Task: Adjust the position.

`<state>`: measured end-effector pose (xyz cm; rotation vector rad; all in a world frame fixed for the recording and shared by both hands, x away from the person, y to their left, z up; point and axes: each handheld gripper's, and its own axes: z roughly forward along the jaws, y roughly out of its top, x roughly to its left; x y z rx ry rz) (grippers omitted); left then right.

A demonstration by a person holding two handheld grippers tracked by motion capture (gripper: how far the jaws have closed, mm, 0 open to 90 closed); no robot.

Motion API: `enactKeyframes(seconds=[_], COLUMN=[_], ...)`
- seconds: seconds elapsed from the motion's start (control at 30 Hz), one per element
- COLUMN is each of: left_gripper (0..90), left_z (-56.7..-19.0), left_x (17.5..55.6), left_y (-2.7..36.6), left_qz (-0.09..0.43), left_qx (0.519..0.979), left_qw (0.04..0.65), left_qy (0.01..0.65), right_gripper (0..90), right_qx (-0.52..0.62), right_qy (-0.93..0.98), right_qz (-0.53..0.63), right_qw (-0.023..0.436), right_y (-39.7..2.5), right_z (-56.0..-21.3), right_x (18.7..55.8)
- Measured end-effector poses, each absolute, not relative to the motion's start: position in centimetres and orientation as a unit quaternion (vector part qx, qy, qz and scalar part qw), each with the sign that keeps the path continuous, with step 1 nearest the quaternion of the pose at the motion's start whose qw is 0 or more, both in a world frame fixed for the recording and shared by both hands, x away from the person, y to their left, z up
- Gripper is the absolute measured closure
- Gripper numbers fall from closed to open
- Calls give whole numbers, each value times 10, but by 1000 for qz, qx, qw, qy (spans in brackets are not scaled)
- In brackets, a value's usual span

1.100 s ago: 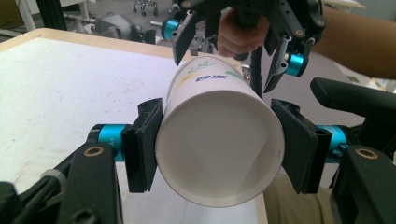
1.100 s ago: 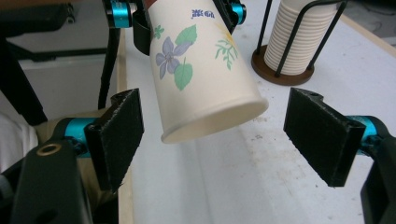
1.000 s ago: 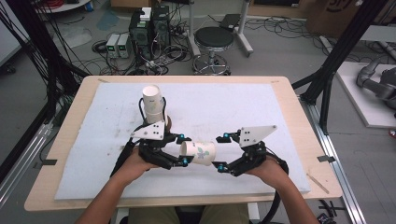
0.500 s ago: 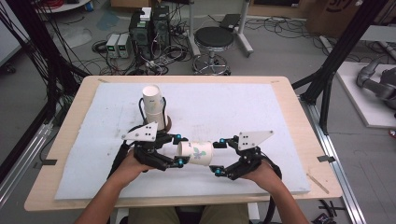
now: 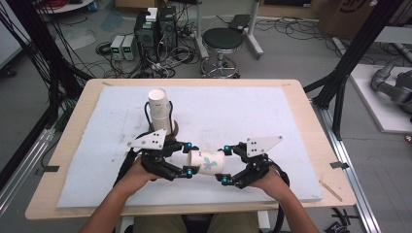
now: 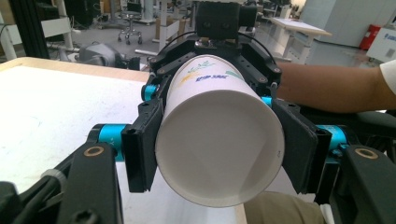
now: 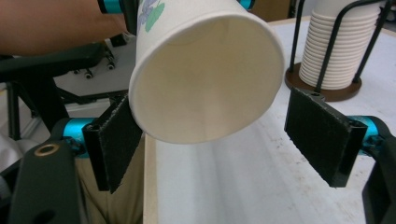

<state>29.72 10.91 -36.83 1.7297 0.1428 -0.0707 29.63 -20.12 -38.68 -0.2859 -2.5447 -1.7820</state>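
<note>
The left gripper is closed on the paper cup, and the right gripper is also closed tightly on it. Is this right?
Not entirely. The left gripper is closed on the paper cup, but the right gripper is open: in the right gripper view one pad stands clear of the cup's rim.

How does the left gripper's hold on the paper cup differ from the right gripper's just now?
The left gripper has both fingers pressed on the paper cup near its closed base; the right gripper is spread around the open rim, one of its fingers standing clear of it. So the left carries the cup, while the right looks released. Both point at the same cup, held on its side above the white mat.
</note>
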Motion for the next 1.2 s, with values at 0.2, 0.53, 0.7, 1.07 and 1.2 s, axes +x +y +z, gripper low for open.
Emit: enactKeyframes(seconds=[0.2,0.53,0.7,1.07,1.2], left_gripper=[373,373,283,161,161], left_z=[-369,-375,-376,-366,-362], left_x=[297,297,294,289,289], left_y=[108,110,107,105,106], left_qz=[-33,-39,-30,-11,-2], left_qx=[754,739,752,789,803], left_qw=[654,669,652,606,586], left_qy=[60,70,92,105,106], right_gripper=[212,320,327,324,324], right_qx=[-87,-85,-91,-90,-89], right_qy=[-804,-789,-791,-822,-842], right_qz=[-588,-606,-602,-562,-532], right_qw=[26,51,56,34,21], right_y=[-202,-205,-207,-213,-211], right_z=[-390,-392,-391,-380,-374], right_x=[299,300,300,301,302])
